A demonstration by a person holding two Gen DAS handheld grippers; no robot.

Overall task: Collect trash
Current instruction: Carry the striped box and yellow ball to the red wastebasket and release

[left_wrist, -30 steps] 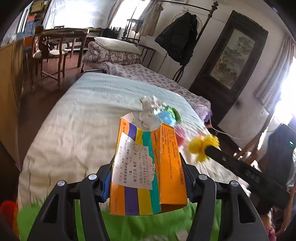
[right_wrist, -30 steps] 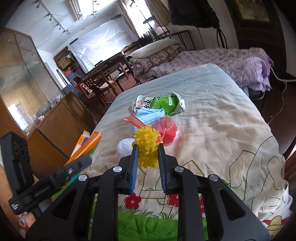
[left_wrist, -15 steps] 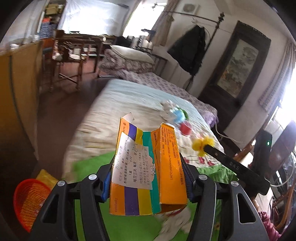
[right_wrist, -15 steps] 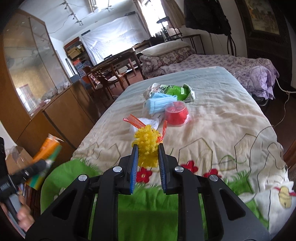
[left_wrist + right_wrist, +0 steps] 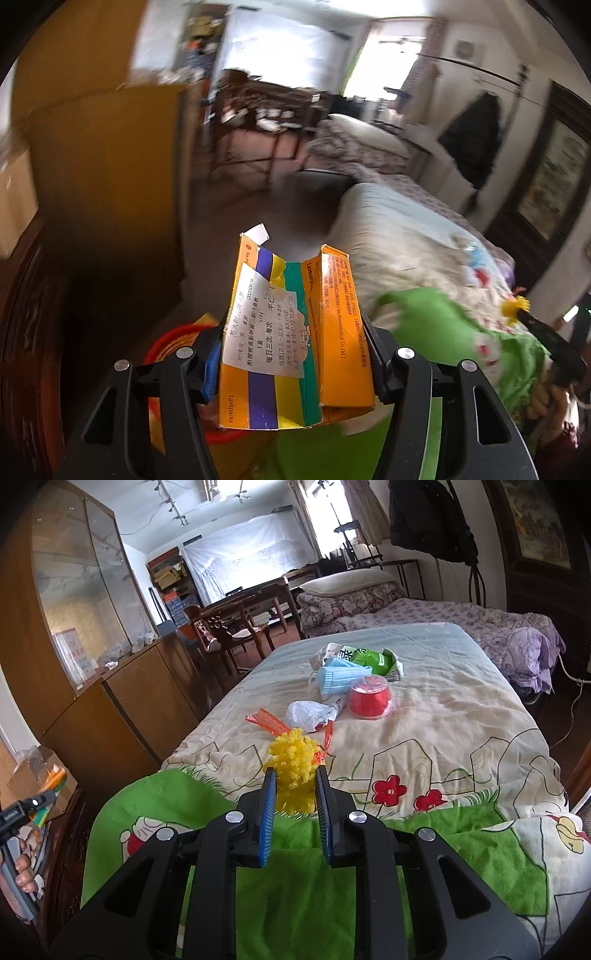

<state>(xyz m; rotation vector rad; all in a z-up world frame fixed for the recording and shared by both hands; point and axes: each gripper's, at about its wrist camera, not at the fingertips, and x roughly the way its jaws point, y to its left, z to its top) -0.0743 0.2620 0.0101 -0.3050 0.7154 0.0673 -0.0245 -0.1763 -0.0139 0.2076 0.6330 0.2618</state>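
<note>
My left gripper (image 5: 295,332) is shut on a flattened orange, purple and green medicine box (image 5: 291,336) with a white label, held above a red mesh basket (image 5: 173,343) on the floor beside the bed. My right gripper (image 5: 294,775) is shut on a yellow foam net (image 5: 293,760) with orange cellophane, held over the foot of the bed. Further up the bed lie a white crumpled wrapper (image 5: 310,714), a red plastic cup (image 5: 369,701), a blue face mask (image 5: 341,677) and a green packet (image 5: 373,657). The left gripper with the box also shows in the right wrist view (image 5: 35,803).
A wooden cabinet (image 5: 122,709) with glass doors runs along the bed's left side. A green cartoon blanket (image 5: 295,867) covers the foot of the bed. A second bed (image 5: 443,616), chairs and a table stand beyond. A cardboard box (image 5: 33,779) sits by the cabinet.
My left gripper has swung left and down off the bed with the box, and the red basket is now below it. My right gripper has pulled back toward the foot of the bed, still holding the yellow net.
</note>
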